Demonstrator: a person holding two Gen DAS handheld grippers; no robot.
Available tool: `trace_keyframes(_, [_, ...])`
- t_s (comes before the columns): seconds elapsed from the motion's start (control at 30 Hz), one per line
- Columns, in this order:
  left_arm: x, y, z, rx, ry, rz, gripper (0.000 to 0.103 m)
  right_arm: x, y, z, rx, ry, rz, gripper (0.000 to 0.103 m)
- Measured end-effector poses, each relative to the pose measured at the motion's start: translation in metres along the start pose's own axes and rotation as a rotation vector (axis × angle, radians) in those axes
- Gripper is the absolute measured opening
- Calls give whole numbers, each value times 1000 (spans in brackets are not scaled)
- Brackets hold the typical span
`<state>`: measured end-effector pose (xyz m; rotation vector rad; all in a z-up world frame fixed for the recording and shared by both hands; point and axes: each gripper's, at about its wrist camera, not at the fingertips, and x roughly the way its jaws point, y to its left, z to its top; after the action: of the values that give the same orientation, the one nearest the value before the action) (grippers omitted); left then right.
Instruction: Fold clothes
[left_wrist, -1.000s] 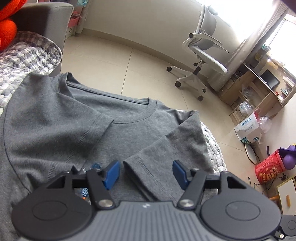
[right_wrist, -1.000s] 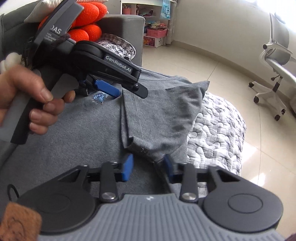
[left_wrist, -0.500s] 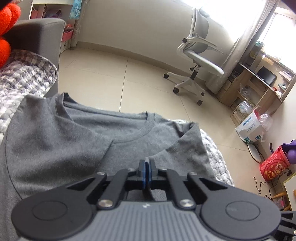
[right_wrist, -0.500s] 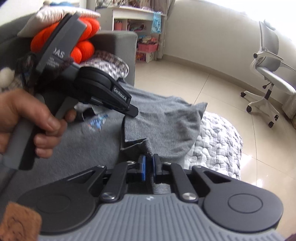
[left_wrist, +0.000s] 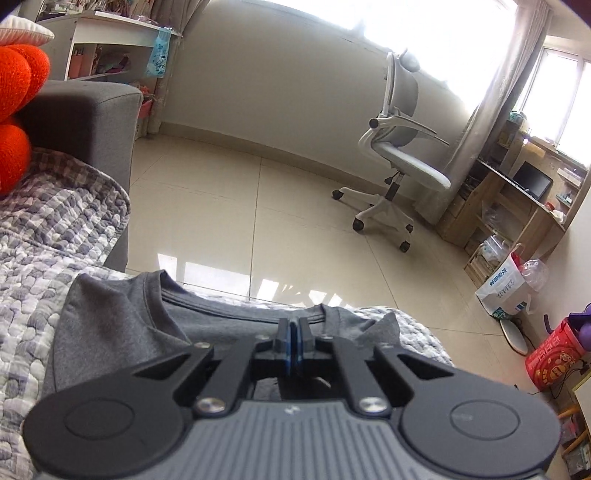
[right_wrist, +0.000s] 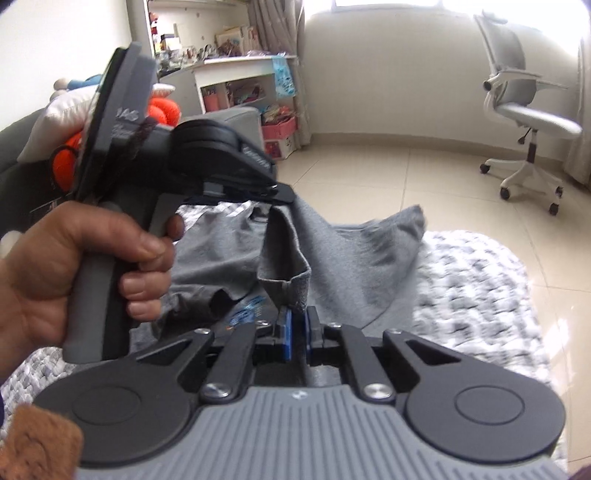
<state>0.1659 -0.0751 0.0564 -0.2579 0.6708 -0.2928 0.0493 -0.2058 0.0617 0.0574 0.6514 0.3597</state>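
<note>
Shirt: grey knit T-shirt (right_wrist: 354, 254) with ribbed neckband and stitched hems is spread on a quilted cover (right_wrist: 476, 280); a small blue print is seen beside the raised fold.
Cover: grey-and-white quilt, pebbled in texture, is laid over a grey sofa (left_wrist: 92, 122); its rounded edge is seen at the right in the right wrist view, with shiny floor beyond.
Left gripper: left gripper (left_wrist: 294, 334), of matte black plastic with a ribbed grey body, is held in a hand (right_wrist: 74, 273); its blue-padded fingers are pressed together, and a hem of the shirt is pinched and lifted at their tips in the right wrist view.
Right gripper: right gripper (right_wrist: 296, 328) is closed on a folded sleeve hem, so that the cloth is gripped between the blue pads.
Fold: fabric is drawn up into a soft ridge between the two grippers, clear of the shirt body below.
Cushions: orange round knitted cushions (left_wrist: 14, 96) are piled at the sofa's arm.
Open room: pale glossy floor tiles (left_wrist: 266, 206) are left bare up to a wheeled mesh office chair (left_wrist: 399, 162), well apart from the sofa.
</note>
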Motion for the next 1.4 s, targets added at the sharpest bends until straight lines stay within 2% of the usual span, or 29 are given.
trace_keyframes(0.03, [1, 2, -2, 1, 3, 5, 2, 3, 1, -1, 9, 15, 7, 9])
trace_keyframes(0.1, [2, 6, -3, 13, 4, 16, 2, 6, -1, -1, 37, 38, 33, 18])
trace_keyframes(0.23, [1, 13, -5, 7, -4, 26, 2, 0, -5, 2, 69, 61, 80, 19])
trace_keyframes(0.27, [0, 15, -5, 3, -6, 28, 2, -4, -3, 2, 62, 61, 79, 23])
trace_keyframes(0.3, [-1, 16, -5, -3, -9, 28, 2, -8, 0, 1, 43, 57, 67, 33])
trace_keyframes(0.37, [-4, 18, -5, -10, -17, 35, 2, -12, 0, 1, 20, 56, 50, 42])
trace_keyframes(0.63, [-5, 29, -2, -43, -28, 88, 2, 3, 2, -9, 1, 178, 34, 42])
trace_keyframes(0.97, [5, 46, -7, -81, -8, 141, 3, 4, 11, -13, -27, 230, 36, 43])
trace_keyframes(1.1, [6, 44, -9, -61, -10, 149, 3, -1, 11, -14, -26, 247, 42, 47])
trace_keyframes(1.4, [18, 53, -21, -81, 43, 140, 3, -37, 13, -25, -79, 269, 37, 51])
